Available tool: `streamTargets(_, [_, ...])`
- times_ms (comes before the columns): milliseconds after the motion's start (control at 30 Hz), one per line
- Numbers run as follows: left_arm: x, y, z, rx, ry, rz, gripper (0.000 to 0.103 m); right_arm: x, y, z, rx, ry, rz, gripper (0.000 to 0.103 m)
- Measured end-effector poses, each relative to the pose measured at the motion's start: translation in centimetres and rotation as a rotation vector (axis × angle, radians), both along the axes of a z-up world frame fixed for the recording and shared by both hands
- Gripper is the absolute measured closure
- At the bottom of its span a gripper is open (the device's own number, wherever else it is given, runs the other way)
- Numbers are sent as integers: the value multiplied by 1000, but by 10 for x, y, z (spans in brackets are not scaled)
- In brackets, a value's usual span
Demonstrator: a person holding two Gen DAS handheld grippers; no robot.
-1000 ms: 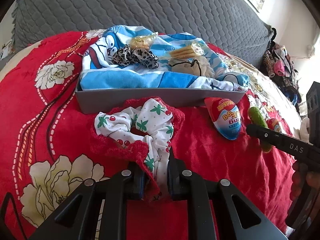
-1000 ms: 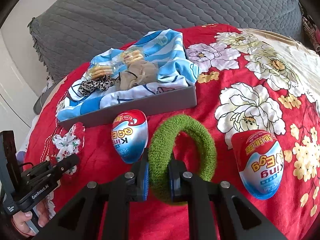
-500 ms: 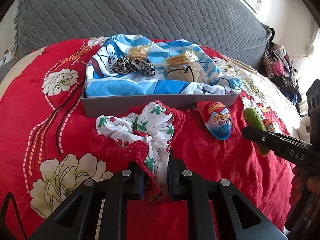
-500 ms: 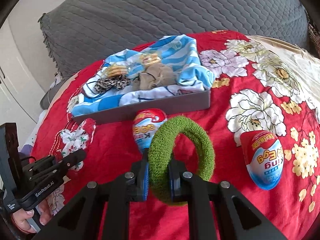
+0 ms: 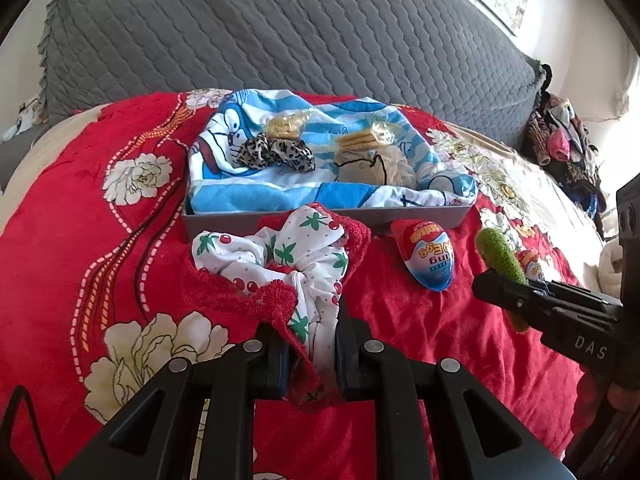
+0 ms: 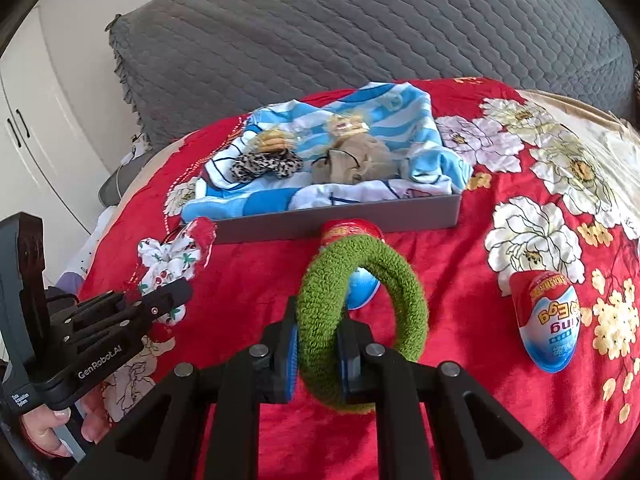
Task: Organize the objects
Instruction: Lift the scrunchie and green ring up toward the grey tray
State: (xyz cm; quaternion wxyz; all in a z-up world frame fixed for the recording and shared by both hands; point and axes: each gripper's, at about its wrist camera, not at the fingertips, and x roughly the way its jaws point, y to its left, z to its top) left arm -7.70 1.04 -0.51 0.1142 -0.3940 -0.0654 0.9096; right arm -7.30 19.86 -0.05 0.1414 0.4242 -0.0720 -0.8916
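**Both hand-held grippers holding scrunchies in front of the tray**

Left hand-held gripper pinches the cherry-print scrunchie with red trim – jaws pressed onto the fabric, the rest of it bunched ahead of the jaws, in front of the grey tray. Right hand-held gripper is clamped on the green terry scrunchie, ring standing upright between the jaws.

Tray sits on the red floral bedspread, lined with a blue-and-white cartoon cloth. On the cloth: a leopard-print scrunchie, a beige drawstring pouch and two wrapped biscuit packs.

One King Egg lies on the bedspread just in front of the tray; a second King Egg lies well apart, to the right in the right wrist view. Grey quilted cushion behind – a person's hand grips the left handle.
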Motion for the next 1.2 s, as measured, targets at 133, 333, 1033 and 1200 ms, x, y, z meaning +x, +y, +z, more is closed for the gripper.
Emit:
streamTargets(133, [2, -1, 6, 7, 8, 5, 86, 2, -6, 2, 0, 5, 15, 88])
streamTargets(333, [6, 3, 15, 11, 18, 6, 86, 5, -13, 7, -1, 19, 37, 88])
streamTargets(1033, [1, 11, 30, 19, 42, 12, 86, -4, -22, 22, -12, 68, 37, 88])
streamTargets(1200, [-3, 12, 30, 30, 45, 11, 86, -6, -23, 24, -13, 72, 34, 88])
